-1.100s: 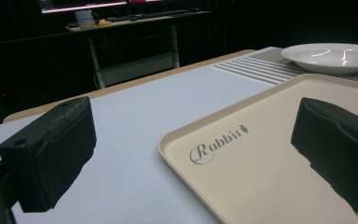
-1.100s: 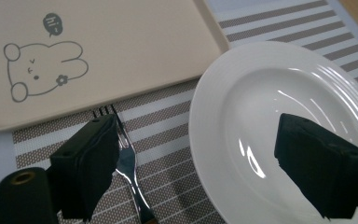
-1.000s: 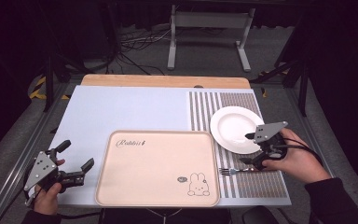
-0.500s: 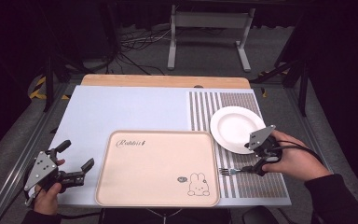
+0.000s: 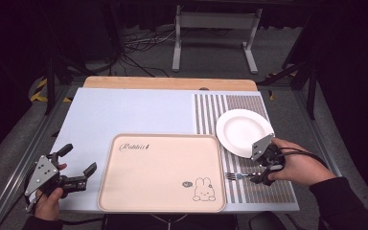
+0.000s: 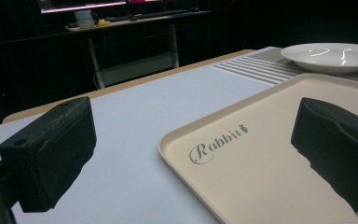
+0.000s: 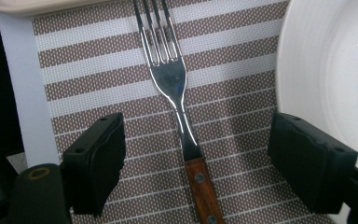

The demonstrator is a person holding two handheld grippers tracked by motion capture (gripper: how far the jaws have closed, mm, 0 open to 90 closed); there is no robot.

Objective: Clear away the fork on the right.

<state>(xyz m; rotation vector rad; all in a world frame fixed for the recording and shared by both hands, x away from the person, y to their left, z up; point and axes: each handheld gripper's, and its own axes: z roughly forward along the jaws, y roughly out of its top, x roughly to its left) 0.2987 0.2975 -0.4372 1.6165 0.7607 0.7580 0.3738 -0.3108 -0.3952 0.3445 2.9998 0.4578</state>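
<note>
Tray [image 5: 160,172] lies mid-table, plate [image 5: 244,132] on striped mat [image 5: 268,189]. Fork [image 7: 177,93] lies on mat, between tray and plate. Right gripper [image 7: 196,158] is lowered astride it, jaws just narrowing, not yet gripping; handle should be centred before closing. Left gripper [image 6: 191,154] is held released, empty.

My fork [image 7: 175,88]: shiny polished metal head w/ brown wood handle, metal rivets. Striped placemat [image 7: 98,70] under it is woven, rough mesh. Plate [image 7: 335,70] glossy white ceramic. Tray [image 6: 270,154] smooth matt beige plastic. My jaw pads look matt black, grainy.
</note>
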